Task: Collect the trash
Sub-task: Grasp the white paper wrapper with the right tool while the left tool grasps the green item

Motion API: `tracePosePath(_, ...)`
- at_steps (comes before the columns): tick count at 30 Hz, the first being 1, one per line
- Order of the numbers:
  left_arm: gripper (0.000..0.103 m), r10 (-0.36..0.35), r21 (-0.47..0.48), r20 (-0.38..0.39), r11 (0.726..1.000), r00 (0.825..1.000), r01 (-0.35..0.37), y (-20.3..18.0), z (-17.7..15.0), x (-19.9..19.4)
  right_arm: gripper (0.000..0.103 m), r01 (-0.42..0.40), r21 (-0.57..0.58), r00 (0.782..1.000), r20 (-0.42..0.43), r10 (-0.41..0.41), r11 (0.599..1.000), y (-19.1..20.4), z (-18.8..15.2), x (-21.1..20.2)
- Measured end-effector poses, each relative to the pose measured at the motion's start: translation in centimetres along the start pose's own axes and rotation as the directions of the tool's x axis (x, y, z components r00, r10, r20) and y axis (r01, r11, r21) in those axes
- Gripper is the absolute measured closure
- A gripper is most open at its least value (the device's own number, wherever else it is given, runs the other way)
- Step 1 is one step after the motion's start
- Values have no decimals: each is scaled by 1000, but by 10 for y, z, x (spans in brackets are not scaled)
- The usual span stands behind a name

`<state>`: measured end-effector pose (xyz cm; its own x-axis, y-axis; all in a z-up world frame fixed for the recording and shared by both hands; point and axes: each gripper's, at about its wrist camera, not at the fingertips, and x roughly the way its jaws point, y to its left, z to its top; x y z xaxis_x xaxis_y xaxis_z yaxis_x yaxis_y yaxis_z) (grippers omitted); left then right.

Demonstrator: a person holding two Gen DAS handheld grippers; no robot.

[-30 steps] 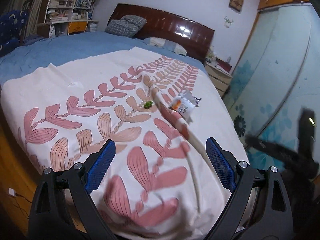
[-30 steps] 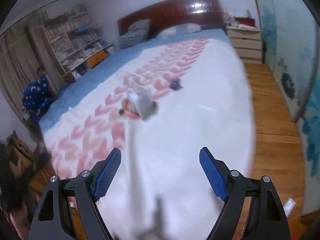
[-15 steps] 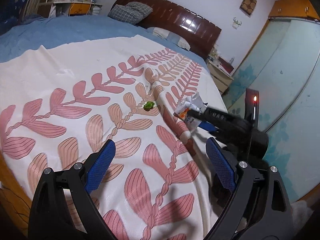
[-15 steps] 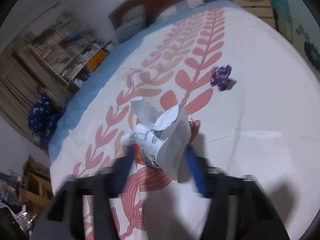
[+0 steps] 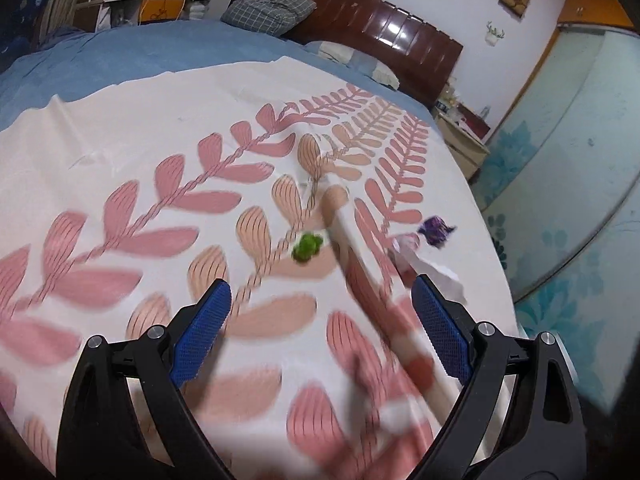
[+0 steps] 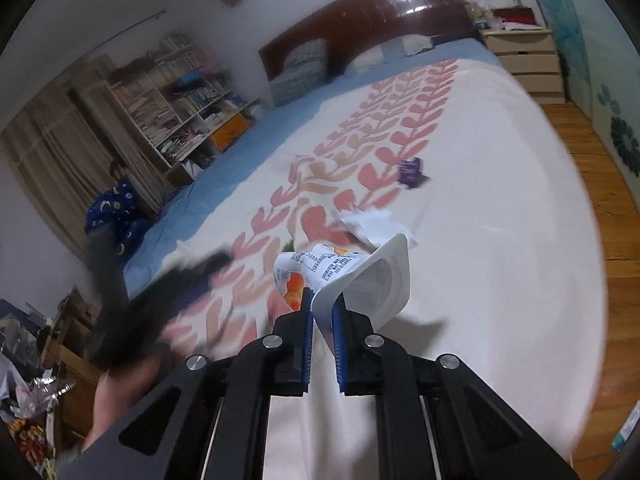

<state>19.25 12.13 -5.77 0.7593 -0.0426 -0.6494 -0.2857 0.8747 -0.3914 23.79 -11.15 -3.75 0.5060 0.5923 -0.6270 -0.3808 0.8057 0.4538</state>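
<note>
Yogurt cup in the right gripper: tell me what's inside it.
The yogurt cup, pinched by its rim in the right gripper, shows a bare white interior near the mouth. Its bottom is turned away, so leftovers there can't be seen.

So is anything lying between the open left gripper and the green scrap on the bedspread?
Nothing visible does. The left gripper is open, and only bare leaf-print bedspread lies before the green scrap. A raised fold runs just right of that line.

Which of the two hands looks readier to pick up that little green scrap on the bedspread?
Left. The left tool is open and empty, with the green scrap lying just ahead of it. The right tool is already shut on the crumpled cup.
</note>
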Motion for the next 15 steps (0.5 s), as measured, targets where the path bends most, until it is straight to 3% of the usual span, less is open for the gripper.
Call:
tracePosePath(4, 12, 2, 43, -11, 999, 1000, -1, -4, 16, 28, 92, 92, -3, 996, -12, -92, 996, -20, -28, -14)
tracePosePath(6, 12, -2, 36, -39, 999, 999, 3, -3, 16, 40, 89, 141, -65, 989, -35, -144, 988, -21, -37, -5)
tracePosePath(8, 12, -1, 24, -80, 1000, 997, 3, -1, 16, 52, 85, 136, -62, 989, -52, -139, 989, -27, -43, 3)
tracePosePath(15, 13, 36, -46, -196, 998, 980, -46, 16, 13, 82, 84, 151, -91, 988, -23, -153, 984, -27, -50, 5)
